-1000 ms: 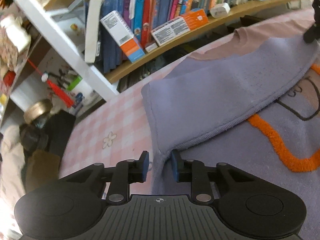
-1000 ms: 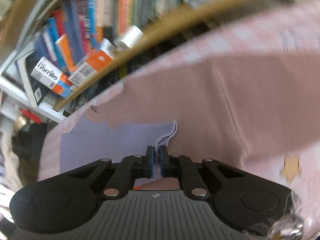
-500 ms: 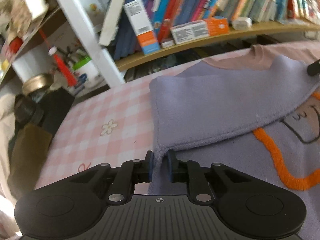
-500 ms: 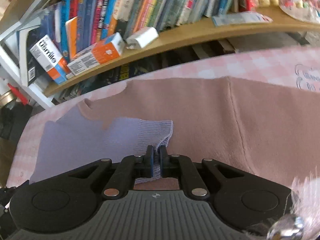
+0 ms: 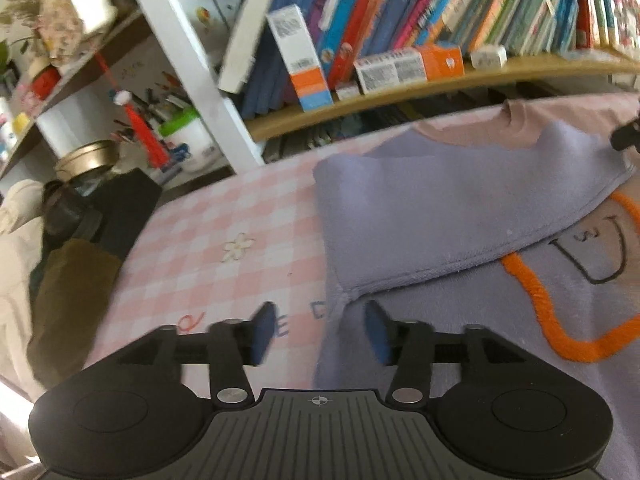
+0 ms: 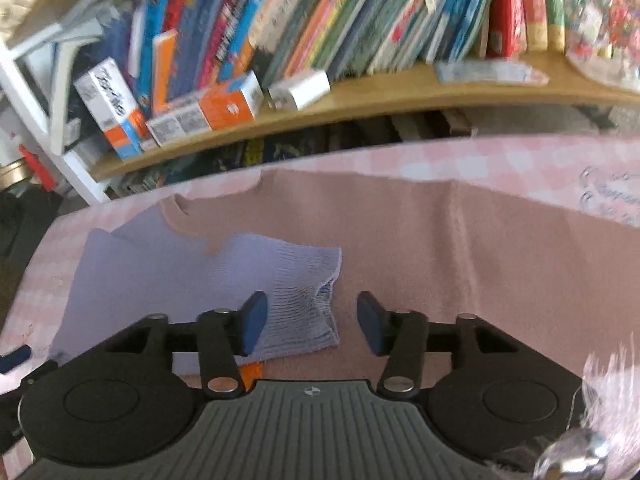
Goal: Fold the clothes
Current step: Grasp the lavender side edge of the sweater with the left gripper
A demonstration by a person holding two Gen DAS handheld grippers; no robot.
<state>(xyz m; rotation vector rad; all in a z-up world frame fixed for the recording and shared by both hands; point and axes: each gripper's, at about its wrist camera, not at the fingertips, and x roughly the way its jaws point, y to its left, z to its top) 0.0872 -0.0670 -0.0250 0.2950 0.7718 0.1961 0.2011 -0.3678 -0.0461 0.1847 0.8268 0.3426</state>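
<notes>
Now both hand-held grippers [image 5: 318,330] [image 6: 310,322] spread apart, fuzzy lilac sweater [image 5: 440,208], ribbed cuff [image 6: 296,300] lying flat

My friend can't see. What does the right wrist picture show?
An open black tool with blue pads hovers over the ribbed cuff of a purple sweater sleeve, folded across a dusty-pink top. Behind, a pink checked cloth and a shelf of books.
</notes>
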